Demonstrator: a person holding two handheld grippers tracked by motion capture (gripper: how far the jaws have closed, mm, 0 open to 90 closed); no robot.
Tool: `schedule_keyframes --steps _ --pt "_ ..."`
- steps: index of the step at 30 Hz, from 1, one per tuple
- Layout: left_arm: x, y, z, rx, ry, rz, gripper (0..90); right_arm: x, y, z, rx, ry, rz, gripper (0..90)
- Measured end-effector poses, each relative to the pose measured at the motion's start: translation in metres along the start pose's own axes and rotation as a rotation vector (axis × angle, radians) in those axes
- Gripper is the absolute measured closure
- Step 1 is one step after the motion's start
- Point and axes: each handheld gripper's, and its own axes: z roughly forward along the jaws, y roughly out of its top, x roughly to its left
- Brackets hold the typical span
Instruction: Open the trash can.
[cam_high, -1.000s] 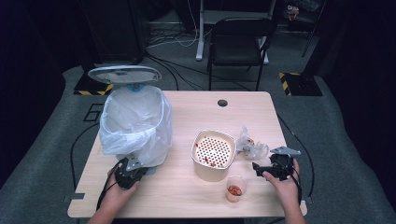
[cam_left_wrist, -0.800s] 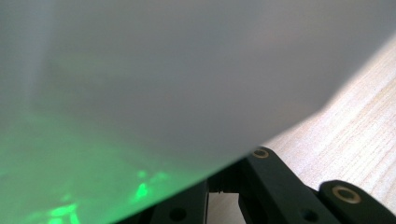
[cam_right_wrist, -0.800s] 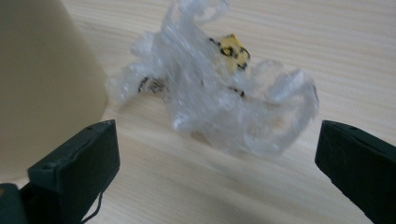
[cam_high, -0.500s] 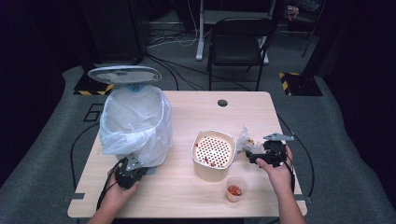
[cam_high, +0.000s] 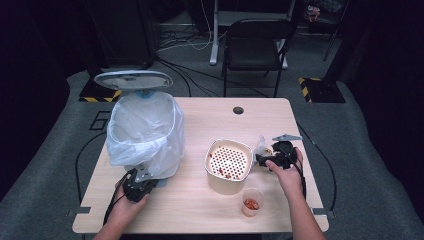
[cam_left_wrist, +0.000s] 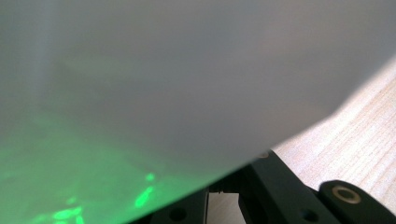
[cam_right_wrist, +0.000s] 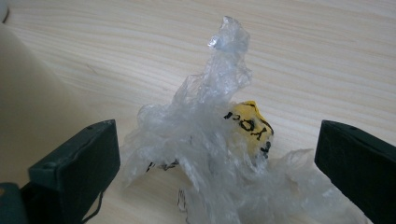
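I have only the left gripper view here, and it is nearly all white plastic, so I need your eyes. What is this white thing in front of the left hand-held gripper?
Observer: The high view shows a tall white bin bag. The left hand-held gripper rests at its base.
Operator: Where is the other one?
Observer: The right hand-held gripper is just right of the perforated bowl.
Operator: Does it hold something?
Observer: No. In the right gripper view its jaws stand open around a crumpled clear wrapper with a yellow label.
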Motion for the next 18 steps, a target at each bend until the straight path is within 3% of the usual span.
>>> schedule_keyframes --steps 3,5,7,8,9,16,18 --pt "0.001 0.0 -0.001 0.015 0.0 0.015 90.0 0.001 0.001 0.009 0.0 -0.005 -0.003 0.1" --pt "0.0 0.0 0.0 0.002 0.0 -0.003 90.0 0.002 0.0 0.014 0.005 -0.003 -0.013 1.9" --pt "0.001 0.0 -0.001 0.016 0.0 0.016 90.0 0.005 -0.001 0.019 0.015 -0.022 0.005 3.2" --pt "0.001 0.0 -0.001 0.015 0.0 0.015 90.0 0.005 -0.002 0.021 0.015 -0.027 0.004 5.6" --pt "0.001 0.0 -0.001 0.016 -0.001 0.015 90.0 0.003 -0.006 0.022 -0.022 -0.03 0.009 13.8" --pt "0.0 0.0 0.0 -0.001 -0.002 -0.001 90.0 0.001 -0.015 0.029 -0.004 -0.035 0.019 14.1" --pt "0.001 0.0 -0.001 0.012 -0.002 0.015 90.0 0.001 -0.018 0.03 0.003 -0.043 0.016 14.1"
